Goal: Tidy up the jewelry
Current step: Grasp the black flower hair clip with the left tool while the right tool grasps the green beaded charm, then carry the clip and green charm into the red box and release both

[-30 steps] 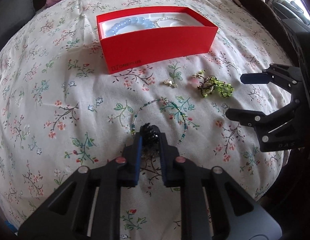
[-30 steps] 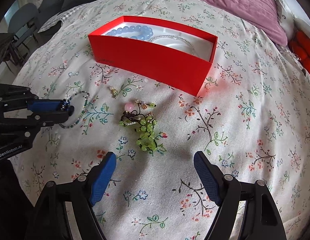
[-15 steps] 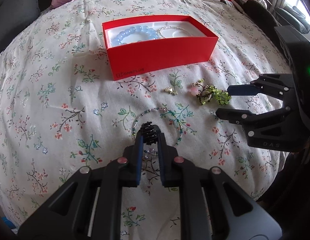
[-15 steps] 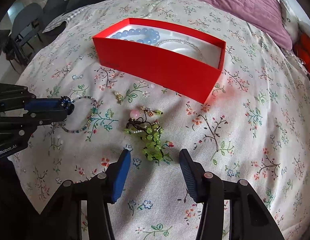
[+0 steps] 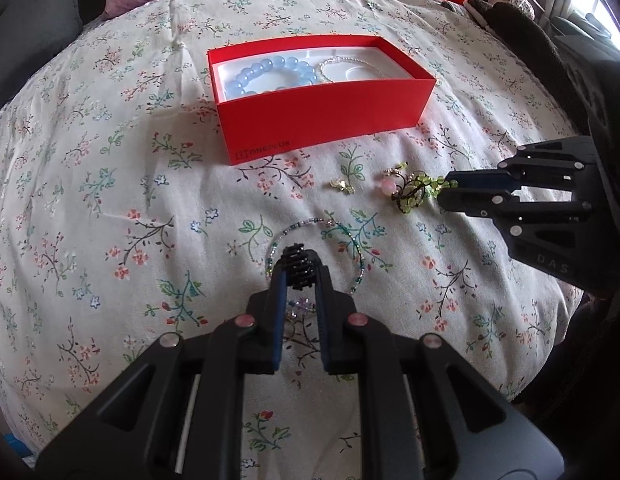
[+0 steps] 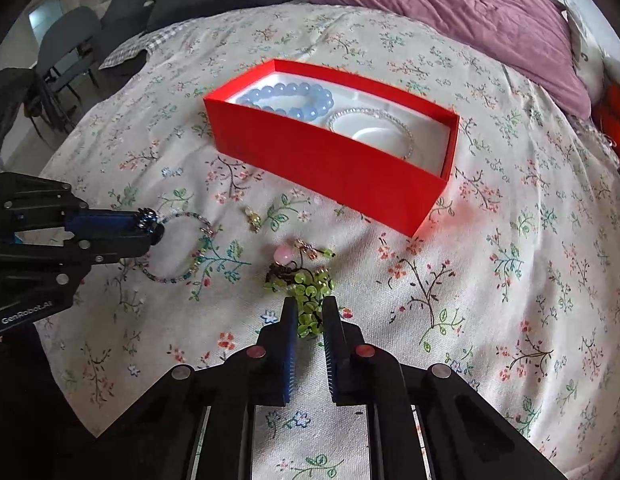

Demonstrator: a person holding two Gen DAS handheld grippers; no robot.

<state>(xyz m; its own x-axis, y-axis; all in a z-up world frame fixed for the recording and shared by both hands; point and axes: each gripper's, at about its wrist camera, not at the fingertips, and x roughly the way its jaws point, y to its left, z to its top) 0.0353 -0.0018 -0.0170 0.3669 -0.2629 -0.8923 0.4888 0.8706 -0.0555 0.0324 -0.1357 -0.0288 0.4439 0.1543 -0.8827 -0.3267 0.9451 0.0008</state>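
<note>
Lying left to right across the bed (image 5: 89, 200), as seen by the right wrist camera:
Left gripper (image 6: 151, 228): it is sitting nearly closed on the near arc of the thin beaded bracelet (image 6: 189, 248), pinching at the rim, probably because the thin strand gives no other purchase.
Thin beaded bracelet: it is lying as an open ring on the floral cover, the rest of the loop appearing to rest flat, so the lift seems not yet begun.
Small gold charm (image 6: 252, 218): it is lying loose between the bracelet and the red box (image 6: 330, 160), touching neither.
Green bead cluster (image 6: 310, 284): it is lying in a tangle with a pink bead (image 6: 283, 255) at its far end, just in front of the box.
Right gripper (image 6: 310, 312): its fingers are standing close together around the near end of the green cluster; whether they are actually gripping it, I cannot tell.
Red box: it is standing open behind the loose pieces, serving as the collecting place.
Blue bead bracelet (image 6: 289, 96): it is resting in the left part of the box's white tray.
Clear bead bracelet (image 6: 370, 128): it is resting in the right part, around a round recess.
Progress: two pieces are looking stored, three are waiting outside.
</note>
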